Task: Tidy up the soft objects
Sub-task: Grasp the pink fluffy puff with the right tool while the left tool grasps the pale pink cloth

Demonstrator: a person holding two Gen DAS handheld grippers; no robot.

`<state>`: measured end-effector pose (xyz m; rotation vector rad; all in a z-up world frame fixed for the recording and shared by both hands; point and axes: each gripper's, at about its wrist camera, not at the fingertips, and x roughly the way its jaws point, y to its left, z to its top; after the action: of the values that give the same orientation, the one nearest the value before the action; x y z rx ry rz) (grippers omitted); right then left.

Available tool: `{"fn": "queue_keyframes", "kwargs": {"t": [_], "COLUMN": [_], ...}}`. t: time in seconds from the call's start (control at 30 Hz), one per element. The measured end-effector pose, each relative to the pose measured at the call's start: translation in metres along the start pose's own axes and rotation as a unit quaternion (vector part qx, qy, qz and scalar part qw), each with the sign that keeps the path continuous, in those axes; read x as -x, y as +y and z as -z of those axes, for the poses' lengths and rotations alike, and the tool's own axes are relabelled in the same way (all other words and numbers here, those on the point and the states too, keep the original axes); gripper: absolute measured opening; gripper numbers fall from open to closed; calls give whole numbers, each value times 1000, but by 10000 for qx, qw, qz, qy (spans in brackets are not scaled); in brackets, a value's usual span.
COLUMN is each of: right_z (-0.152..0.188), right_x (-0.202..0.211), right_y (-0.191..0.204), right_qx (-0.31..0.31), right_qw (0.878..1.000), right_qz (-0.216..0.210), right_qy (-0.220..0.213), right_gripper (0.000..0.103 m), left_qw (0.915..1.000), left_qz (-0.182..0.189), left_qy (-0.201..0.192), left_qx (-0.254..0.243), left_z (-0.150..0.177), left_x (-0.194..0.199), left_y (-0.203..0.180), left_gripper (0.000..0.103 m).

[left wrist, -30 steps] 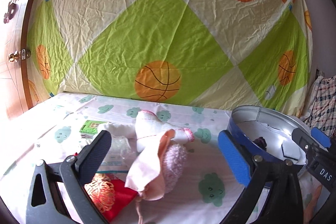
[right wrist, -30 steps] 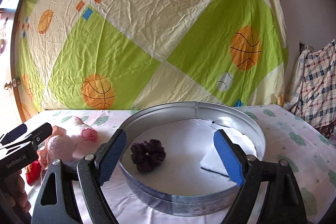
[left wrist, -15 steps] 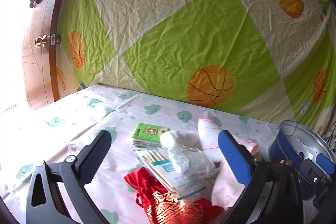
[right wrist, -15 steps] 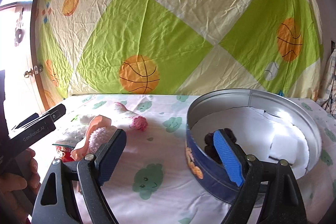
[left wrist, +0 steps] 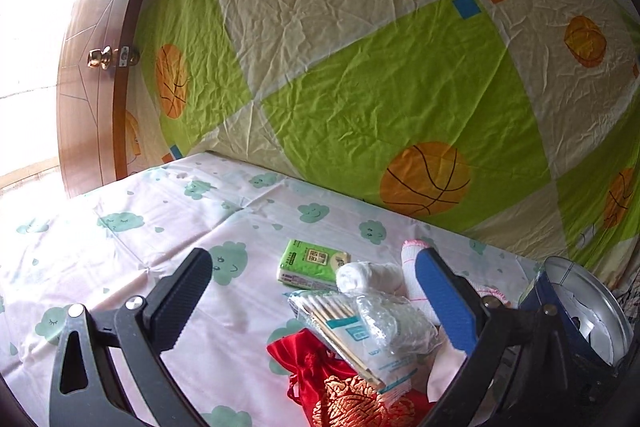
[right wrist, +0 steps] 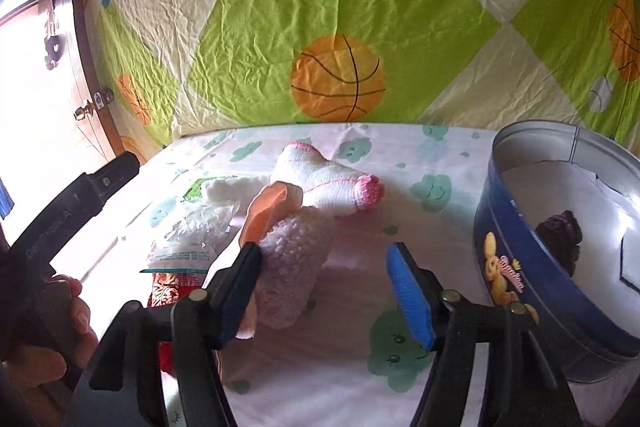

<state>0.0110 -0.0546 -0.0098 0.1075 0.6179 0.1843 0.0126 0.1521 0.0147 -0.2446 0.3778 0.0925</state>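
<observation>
Only the right wrist view looks into the round metal tin (right wrist: pixel 520 251): a dark purple scrunchie (right wrist: pixel 560 231) lies on its white lining. It also shows the left gripper's handle in a hand (right wrist: pixel 52 327) at the far left. The left wrist view catches just the tin's edge, but it alone shows a green tissue pack (left wrist: pixel 308 263) and a clear bag of cotton swabs (left wrist: pixel 340 323) lying over a red embroidered pouch (left wrist: pixel 332 383).

The soft things sit in a heap on the cloud-print sheet (right wrist: pixel 360 387), well left of the tin. A fluffy pale-pink sock (right wrist: pixel 292 267) with a peach cuff lies at the front of the heap; behind it is a white knitted sock (right wrist: pixel 328 183) with pink trim, and beside that a rolled white cloth (left wrist: pixel 368 277).

The right gripper (right wrist: pixel 324 291) has its jaws closing, half spread; its left pad is at the fluffy sock's side, with bare sheet between the pads. The left gripper (left wrist: pixel 312 299) has its jaws spread wide over the heap, pinching nothing.
</observation>
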Motion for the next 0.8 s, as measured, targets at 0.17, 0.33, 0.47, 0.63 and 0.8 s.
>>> {"fn": "queue_keyframes", "kwargs": {"t": [0.17,0.33,0.47,0.63,0.8], "right_z": [-2,1,1,9,4], "right_x": [-31,-27,3,38,65], "right_y": [-2,-12,-9,-20,-39], "right_qx": [-440,-714,-358,35,122], "right_qw": [9965,9927,9966,9993,9958], "right_qz": [-297,-691,-696,-296,173], "right_qy": [639,684,258,-233,-894], "right_gripper": [32,19,19,19,19], "left_qw": [9999,9996,9986,9933,9782], "left_qz": [69,199,434,1021,1688], "left_qy": [21,-42,-100,-18,320], "left_qx": [-89,-186,-287,-546,-1168], "left_z": [1,2,3,6,18], "left_x": [0,3,6,8,9], "left_y": [-4,-8,-14,-30,-67], "left_gripper": [103,103,103,103,102]}}
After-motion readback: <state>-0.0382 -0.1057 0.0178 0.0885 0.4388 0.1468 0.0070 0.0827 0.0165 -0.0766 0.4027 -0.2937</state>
